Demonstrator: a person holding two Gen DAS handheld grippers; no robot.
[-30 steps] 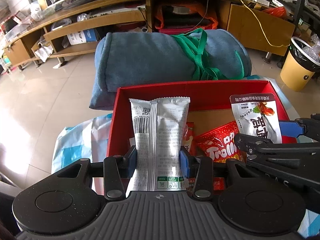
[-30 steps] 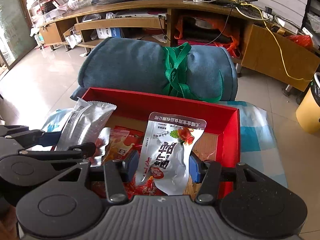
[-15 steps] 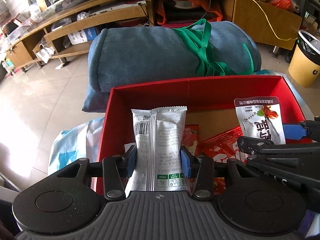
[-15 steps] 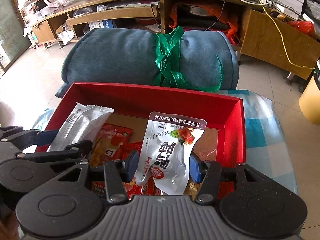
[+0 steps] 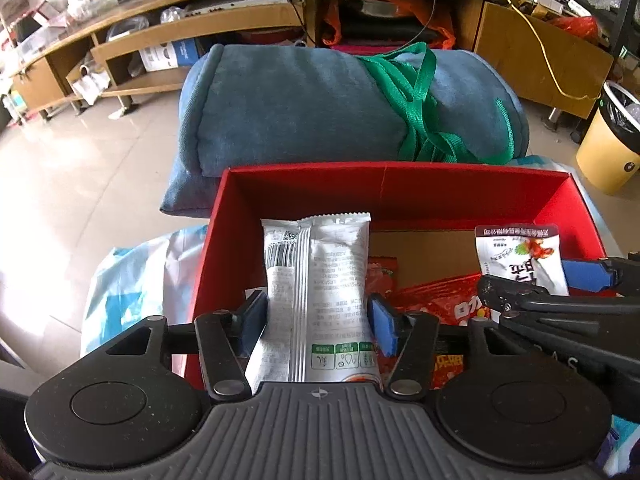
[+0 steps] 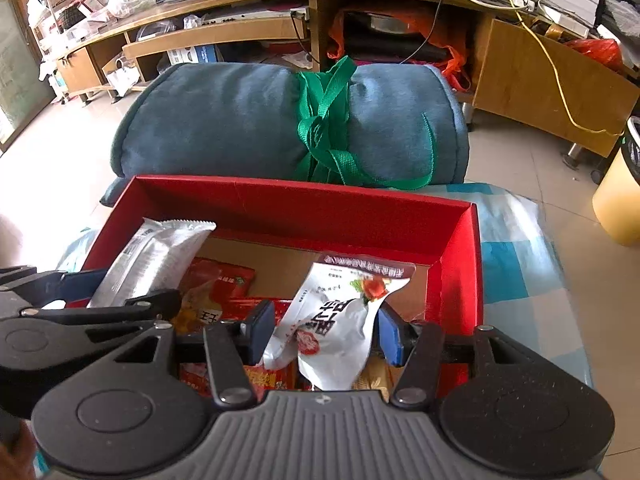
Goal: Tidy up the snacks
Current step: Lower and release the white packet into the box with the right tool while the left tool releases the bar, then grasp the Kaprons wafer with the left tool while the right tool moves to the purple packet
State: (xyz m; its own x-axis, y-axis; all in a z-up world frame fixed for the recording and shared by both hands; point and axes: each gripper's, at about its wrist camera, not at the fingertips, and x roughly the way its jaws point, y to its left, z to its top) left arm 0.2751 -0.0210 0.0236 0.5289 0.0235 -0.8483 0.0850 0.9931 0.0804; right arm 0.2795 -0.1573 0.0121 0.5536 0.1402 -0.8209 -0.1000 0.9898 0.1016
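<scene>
A red box sits on the cloth and holds several red snack bags. A silver packet stands upright over the box's left side, between the pads of my left gripper. That gripper's jaws are opening, and the pads sit just off the packet's edges. My right gripper is over the right side, its pads still against a white pouch. Its jaws are easing open. The pouch is crumpled and its top bends forward.
A rolled blue cushion tied with green straps lies right behind the box. A blue-and-white checked cloth covers the surface. A yellow bin stands on the floor at right, and wooden shelving runs along the back.
Both grippers have sunk a little toward the box. The left jaws have widened around the silver packet. The white pouch has crumpled and its top has folded forward.
</scene>
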